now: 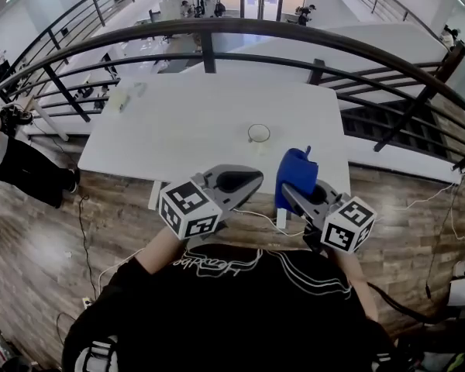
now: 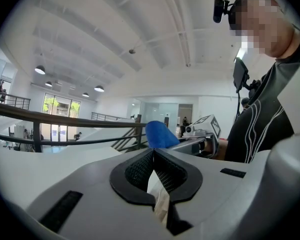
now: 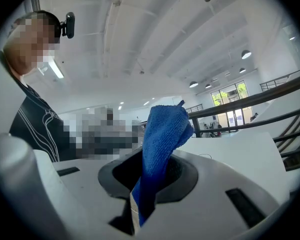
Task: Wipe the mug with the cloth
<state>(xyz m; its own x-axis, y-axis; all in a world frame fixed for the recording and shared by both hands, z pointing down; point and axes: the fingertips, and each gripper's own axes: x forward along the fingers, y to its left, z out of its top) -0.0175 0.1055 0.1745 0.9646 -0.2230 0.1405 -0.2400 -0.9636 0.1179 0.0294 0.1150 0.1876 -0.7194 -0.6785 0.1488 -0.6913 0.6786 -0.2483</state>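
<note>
- Two grippers in play, one cloth, one mug, one table.
- Right gripper (image 1: pixel 293 192): jaws clamped on the blue cloth (image 1: pixel 296 173). In the right gripper view the cloth (image 3: pixel 162 134) stands up out of the right gripper (image 3: pixel 152 169) in a bunched fold, with its top flopping over.
- Left gripper (image 1: pixel 256 178): jaws together. The left gripper view shows the black pads (image 2: pixel 140 169) meeting at the tip of the left gripper (image 2: pixel 154 151).
- From the left gripper view, the cloth (image 2: pixel 161 135) pokes up just beyond that tip.
- Both grippers are held close in front of the person's chest, side by side, over the near edge of the table (image 1: pixel 178 130). They angle in toward each other, jaws pointing forward.
- The left forearm (image 1: pixel 159 246) is bare and bent in toward the body.
- The mug (image 1: pixel 258 133) stands alone on the white table, ahead of both grippers and well apart from them. From above it reads as a thin ring, with the tabletop showing pale inside the rim.
- At the table's far left corner sit some small pale things (image 1: pixel 120 98), too small to tell.
- Beyond the table curves a dark railing (image 1: pixel 209 29).
</note>
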